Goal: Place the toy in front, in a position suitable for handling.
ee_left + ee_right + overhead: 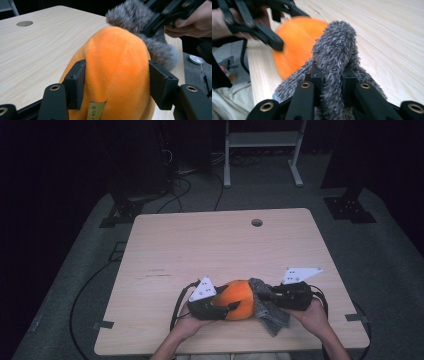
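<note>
An orange plush toy (239,299) lies near the table's front edge, with a grey furry piece (267,312) attached on its right. My left gripper (227,307) is shut on the orange plush (117,57); both pads press into its sides, just above a small tan label (96,111). My right gripper (265,296) is shut on the grey fur (334,47), which bulges up between the jaws of the right gripper (332,77). The right gripper view has the orange plush (297,42) blurred behind the fur, with the left gripper (274,42) on it.
The light wooden table (215,245) has a round cable hole (257,222) at the back right. Behind it stand a white frame (262,140), dark stands and floor cables (175,195). Both hands are at the front edge.
</note>
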`<state>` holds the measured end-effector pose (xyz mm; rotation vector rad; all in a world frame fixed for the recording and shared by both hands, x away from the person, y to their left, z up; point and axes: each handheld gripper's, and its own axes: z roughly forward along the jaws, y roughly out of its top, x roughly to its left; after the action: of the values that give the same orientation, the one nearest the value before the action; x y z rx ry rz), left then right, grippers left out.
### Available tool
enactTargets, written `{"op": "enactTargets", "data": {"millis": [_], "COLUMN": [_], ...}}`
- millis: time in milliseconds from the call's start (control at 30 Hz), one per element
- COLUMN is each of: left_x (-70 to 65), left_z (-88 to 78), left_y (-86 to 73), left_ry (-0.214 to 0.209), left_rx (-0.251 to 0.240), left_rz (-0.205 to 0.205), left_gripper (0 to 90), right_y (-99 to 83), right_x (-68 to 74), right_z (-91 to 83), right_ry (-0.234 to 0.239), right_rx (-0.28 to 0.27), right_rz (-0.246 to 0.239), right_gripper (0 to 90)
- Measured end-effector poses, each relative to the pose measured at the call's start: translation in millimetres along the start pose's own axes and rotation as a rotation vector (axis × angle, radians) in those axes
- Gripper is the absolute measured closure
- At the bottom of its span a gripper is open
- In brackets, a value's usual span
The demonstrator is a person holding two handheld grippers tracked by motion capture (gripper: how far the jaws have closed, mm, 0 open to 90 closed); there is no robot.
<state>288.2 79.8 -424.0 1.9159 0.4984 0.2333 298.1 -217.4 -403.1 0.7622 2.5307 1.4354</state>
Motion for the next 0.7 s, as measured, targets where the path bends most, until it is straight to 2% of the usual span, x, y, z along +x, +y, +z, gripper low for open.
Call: {"op": "enactTargets", "data": {"millis": [67,200,267,367,433,500,567,667,700], "left_x": [0.0,-2.3,-2.7,-1.1,0.3,-1.2,-4.1,-5.7,-5.6], "left_z": [-2.0,0.2,-0.1,-4.4,-7.9,-8.0,-3.8,-1.7,-0.7], "left_y": [0.8,2.1,2.5,3.6,5.9,7.0,6.0,6.0,5.8], "left_ry": [0.006,0.008,0.009,0.007,-0.011,-0.01,-0.008,-0.007,0.0], "left_rx": [0.016,0.021,0.017,0.011,0.001,0.014,0.028,0.029,0.046], "left_rz": [0.005,0.015,0.011,0.001,-0.007,0.007,0.025,0.029,0.03], "left_gripper": [38.2,38.6,38.7,38.9,39.0,39.2,39.4,38.8,36.6], "right_y": [-2.4,7.1,9.4,2.2,0.0,1.5,7.0,11.3,7.9], "right_x": [-2.2,6.6,11.1,4.6,1.5,2.9,8.1,13.0,12.6], "right_z": [-2.0,-6.2,-2.8,5.3,6.0,2.3,-1.0,1.6,8.4], "right_ry": [0.028,0.109,0.099,0.068,0.028,0.043,0.078,0.096,0.087], "right_rx": [-0.017,-0.107,-0.092,-0.035,0.008,-0.013,-0.066,-0.077,-0.046], "right_rz": [0.023,0.009,-0.006,0.012,0.009,0.01,0.0,-0.012,-0.014], "right_gripper": [76.2,76.2,76.0,76.1,76.1,76.1,76.1,76.0,76.1]}}
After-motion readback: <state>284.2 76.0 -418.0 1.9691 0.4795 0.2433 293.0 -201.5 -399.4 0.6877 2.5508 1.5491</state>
